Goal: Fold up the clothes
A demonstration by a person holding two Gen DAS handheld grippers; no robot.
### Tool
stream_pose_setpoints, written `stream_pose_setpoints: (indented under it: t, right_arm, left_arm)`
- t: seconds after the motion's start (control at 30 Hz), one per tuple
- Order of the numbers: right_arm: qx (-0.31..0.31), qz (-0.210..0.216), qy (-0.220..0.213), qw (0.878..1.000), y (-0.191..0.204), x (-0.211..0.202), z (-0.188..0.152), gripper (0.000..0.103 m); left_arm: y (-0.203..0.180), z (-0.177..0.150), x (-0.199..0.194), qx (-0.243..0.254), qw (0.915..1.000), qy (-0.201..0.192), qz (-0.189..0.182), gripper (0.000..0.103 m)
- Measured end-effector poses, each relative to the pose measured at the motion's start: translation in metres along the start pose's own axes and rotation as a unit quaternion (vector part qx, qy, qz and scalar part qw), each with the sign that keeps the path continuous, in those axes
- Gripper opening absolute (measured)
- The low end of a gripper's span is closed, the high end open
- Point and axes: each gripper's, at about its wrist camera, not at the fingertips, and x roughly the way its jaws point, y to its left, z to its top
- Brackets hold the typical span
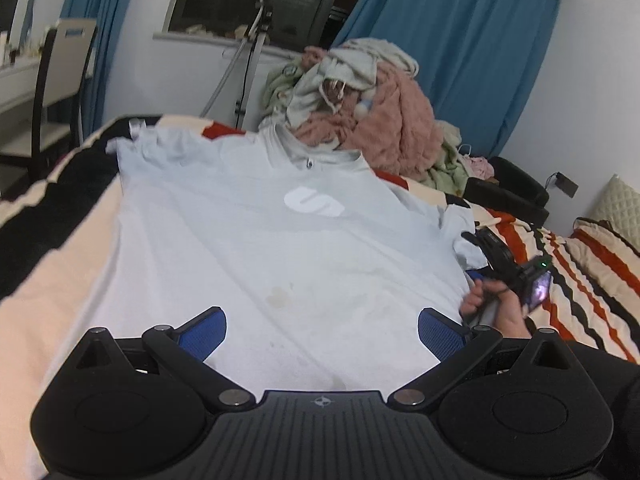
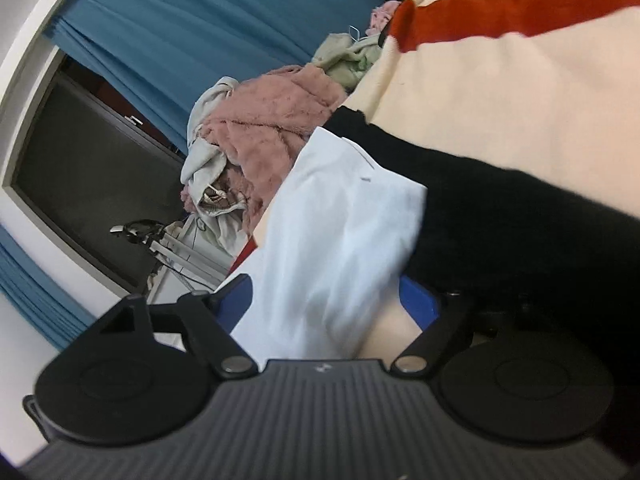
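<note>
The shirt [image 1: 256, 248], pale blue, lies spread flat on the bed [image 1: 52, 264], collar far from the left claw [image 1: 322, 334], hem nearest it; that claw hovers over the lower body of the cloth with its blue pads spread wide, holding nothing. The right claw [image 2: 326, 300] sits at the shirt's right sleeve [image 2: 340, 224], its pads apart on either side of a bunched fold of sleeve cloth; whether they grip it I cannot tell. My judgement: a sleeve-side fold is in hand, the shirt otherwise unfolded; the next move calls for a firm pinch on the sleeve edge and a carry across toward the left claw, keeping the body flat. Beyond the collar a heap [image 1: 360, 108] of pink and green clothes overlaps the neckline and may snag it; curtains [image 1: 460, 52] and a chair [image 1: 60, 76] stand farther off.
</note>
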Motion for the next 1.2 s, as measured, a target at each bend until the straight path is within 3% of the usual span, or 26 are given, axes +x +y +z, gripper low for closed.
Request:
stream_pose_setpoints:
  t: [0.3,0.43,0.57,0.63,0.67,0.7,0.73,0.8,0.9,1.03,1.2]
  right_arm:
    - [-0.012,0.061,-0.042,0.997,-0.006,0.075,0.022,0.08]
    - [-0.039,0.067,-0.044,0.996,-0.004,0.09,0.027,0.08]
    - [-0.033,0.054,-0.046,0.997,-0.009,0.089,0.028,0.064]
    - [-0.042,0.028,-0.045,0.998,-0.005,0.088,0.028,0.055]
    - [-0.05,0.003,-0.042,0.998,0.001,0.088,0.03,0.042]
    - [-0.062,-0.027,-0.04,0.997,0.009,0.088,0.031,0.024]
    - [-0.08,-0.052,-0.041,0.995,0.02,0.086,0.033,0.017]
    - [-0.129,-0.085,-0.053,0.987,0.051,0.079,0.035,0.012]
    - [-0.219,-0.102,-0.07,0.968,0.114,0.068,0.029,0.009]
    - [-0.344,-0.102,-0.096,0.928,0.201,0.06,0.003,0.009]
    - [-0.463,-0.099,-0.079,0.877,0.297,0.071,-0.067,0.009]
  left_arm:
    - [0.017,0.008,0.053,-0.043,0.9977,0.034,0.04,0.103]
    - [0.018,0.01,0.071,-0.041,0.9965,0.051,0.052,0.103]
    - [0.017,0.013,0.075,-0.033,0.9966,0.049,0.058,0.103]
    - [0.015,0.013,0.072,-0.021,0.9967,0.037,0.069,0.103]
    - [0.014,0.014,0.069,-0.018,0.9967,0.03,0.073,0.103]
    - [0.013,0.014,0.065,-0.019,0.9968,0.021,0.075,0.103]
    - [0.012,0.015,0.06,-0.019,0.9969,0.012,0.075,0.103]
    - [0.01,0.017,0.05,-0.003,0.9977,-0.003,0.068,0.103]
    - [0.013,0.015,0.035,0.001,0.9978,-0.013,0.065,0.103]
    - [0.036,0.017,0.018,-0.036,0.9978,-0.016,0.052,0.103]
    - [0.067,0.024,0.001,-0.066,0.9949,-0.04,0.065,0.103]
